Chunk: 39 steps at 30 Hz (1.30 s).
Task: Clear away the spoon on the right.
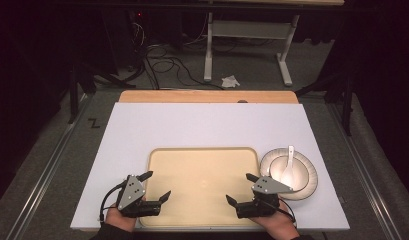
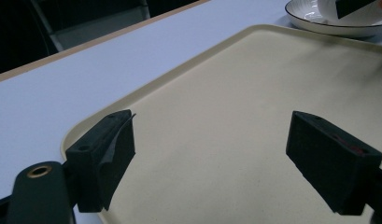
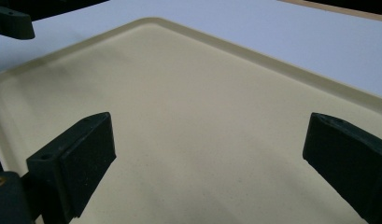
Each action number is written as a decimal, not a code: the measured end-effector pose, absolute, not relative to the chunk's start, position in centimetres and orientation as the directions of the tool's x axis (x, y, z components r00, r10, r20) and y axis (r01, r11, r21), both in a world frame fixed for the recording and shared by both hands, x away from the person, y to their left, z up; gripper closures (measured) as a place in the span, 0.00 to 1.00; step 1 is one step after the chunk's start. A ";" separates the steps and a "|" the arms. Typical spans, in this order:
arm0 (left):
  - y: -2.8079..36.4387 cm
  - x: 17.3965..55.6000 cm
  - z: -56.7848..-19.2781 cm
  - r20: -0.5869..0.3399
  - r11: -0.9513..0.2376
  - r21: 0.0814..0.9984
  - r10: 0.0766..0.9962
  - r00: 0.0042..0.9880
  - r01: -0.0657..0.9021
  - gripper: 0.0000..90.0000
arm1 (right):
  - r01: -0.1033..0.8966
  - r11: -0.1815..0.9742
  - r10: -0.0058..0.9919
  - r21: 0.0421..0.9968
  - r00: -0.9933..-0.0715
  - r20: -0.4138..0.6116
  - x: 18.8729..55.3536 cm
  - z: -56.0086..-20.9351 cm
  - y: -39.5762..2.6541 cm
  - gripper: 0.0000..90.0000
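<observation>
A cream tray [image 1: 157,155] lies at the near middle of the white table top, bare inside. To its right stands a white bowl on a plate [image 1: 306,175] with a white spoon [image 1: 289,167] in it. My left gripper [image 1: 156,186] hovers over the tray's left edge, open, nothing between its jaws. My right gripper [image 1: 242,189] is at the tray's right edge, beside the bowl, open and holding nothing too. In the left gripper view the jaws stand wide over the tray [image 2: 235,84], with the bowl [image 2: 338,23] far off. The right gripper view has wide jaws above the tray [image 3: 193,116].
The white board [image 1: 207,125] rests on a wooden table whose far edge [image 1: 207,96] shows behind it. Beyond lie a dark floor with cables [image 1: 167,65] and a white desk frame [image 1: 247,35]. Metal rails [image 1: 47,170] run along both sides.
</observation>
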<state>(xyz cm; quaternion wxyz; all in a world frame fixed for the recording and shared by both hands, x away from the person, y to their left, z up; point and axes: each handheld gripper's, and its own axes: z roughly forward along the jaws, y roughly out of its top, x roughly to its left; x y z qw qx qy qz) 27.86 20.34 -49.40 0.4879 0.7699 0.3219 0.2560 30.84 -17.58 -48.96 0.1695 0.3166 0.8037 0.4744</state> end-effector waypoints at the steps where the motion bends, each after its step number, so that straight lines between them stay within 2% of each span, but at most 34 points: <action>1: 20.3 27.9 -49.4 0.080 -0.317 0.916 0.745 0.662 0.246 0.18 | 0.348 0.350 0.670 0.870 -0.742 0.028 30.8 -49.0 -17.6 0.04; 24: 20.4 27.9 -49.5 0.078 -0.314 0.917 0.748 0.659 0.248 0.18 | 0.361 0.328 0.670 0.873 -0.741 0.054 31.1 -49.2 -18.1 0.04; 39: 20.7 27.9 -49.4 0.050 -0.271 0.930 0.761 0.647 0.247 0.18 | 0.329 0.279 0.658 0.902 -0.750 0.070 30.9 -47.8 -18.5 0.05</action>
